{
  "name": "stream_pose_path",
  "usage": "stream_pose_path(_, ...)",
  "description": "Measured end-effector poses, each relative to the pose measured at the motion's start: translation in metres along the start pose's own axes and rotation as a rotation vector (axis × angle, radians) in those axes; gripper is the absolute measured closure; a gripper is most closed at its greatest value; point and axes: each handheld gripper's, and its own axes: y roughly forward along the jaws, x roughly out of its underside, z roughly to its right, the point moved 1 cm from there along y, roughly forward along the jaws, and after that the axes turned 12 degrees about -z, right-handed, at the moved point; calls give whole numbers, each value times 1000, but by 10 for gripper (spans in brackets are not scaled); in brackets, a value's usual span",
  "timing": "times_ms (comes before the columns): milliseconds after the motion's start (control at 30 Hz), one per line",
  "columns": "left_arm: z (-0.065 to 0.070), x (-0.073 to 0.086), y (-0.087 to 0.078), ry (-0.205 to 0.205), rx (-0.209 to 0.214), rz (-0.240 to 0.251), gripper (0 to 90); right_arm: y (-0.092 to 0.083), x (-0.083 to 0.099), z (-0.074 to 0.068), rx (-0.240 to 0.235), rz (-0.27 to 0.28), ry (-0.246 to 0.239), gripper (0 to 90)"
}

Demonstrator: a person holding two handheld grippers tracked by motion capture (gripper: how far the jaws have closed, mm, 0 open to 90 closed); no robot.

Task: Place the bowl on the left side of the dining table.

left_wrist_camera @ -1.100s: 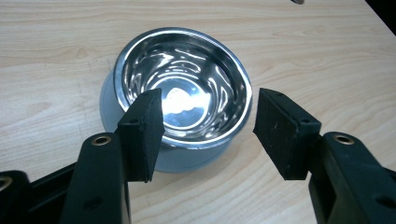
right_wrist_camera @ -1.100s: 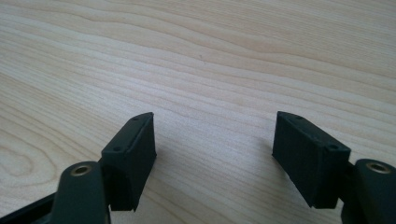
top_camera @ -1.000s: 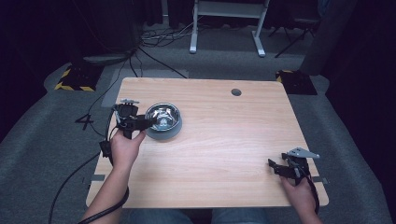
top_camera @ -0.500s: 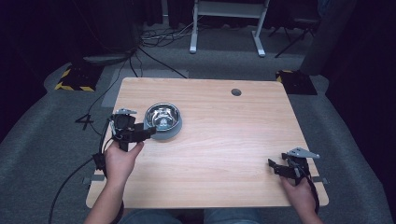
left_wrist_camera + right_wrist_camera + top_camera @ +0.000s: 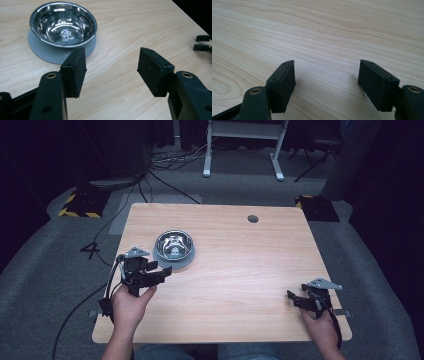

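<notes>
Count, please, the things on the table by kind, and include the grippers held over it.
Steel bowl: 1
Grey round mat under the bowl: 1
Handheld grippers, left gripper and right gripper, both open and empty: 2
Total: 4

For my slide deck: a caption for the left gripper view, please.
Open left gripper above the wooden table, steel bowl on its grey mat just ahead.

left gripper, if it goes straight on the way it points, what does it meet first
Probably bare table: the left gripper aims just past the steel bowl and its grey mat, which lie off to one side.
</notes>
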Motion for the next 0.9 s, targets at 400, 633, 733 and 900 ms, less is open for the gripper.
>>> stream_pose_path(400, 7, 23, 12, 46, -24, -78, 391, 0, 0, 0, 0, 0, 0, 301)
stream_pose_path(633, 11, 33, 20, 75, -32, -133, 389, 0, 0, 0, 0, 0, 0, 301)
stream_pose_path(733, 11, 37, 22, 76, -26, -150, 388, 0, 0, 0, 0, 0, 0, 301)
stream_pose_path(900, 10, 45, 28, 81, -16, -179, 387, 0, 0, 0, 0, 0, 0, 301)
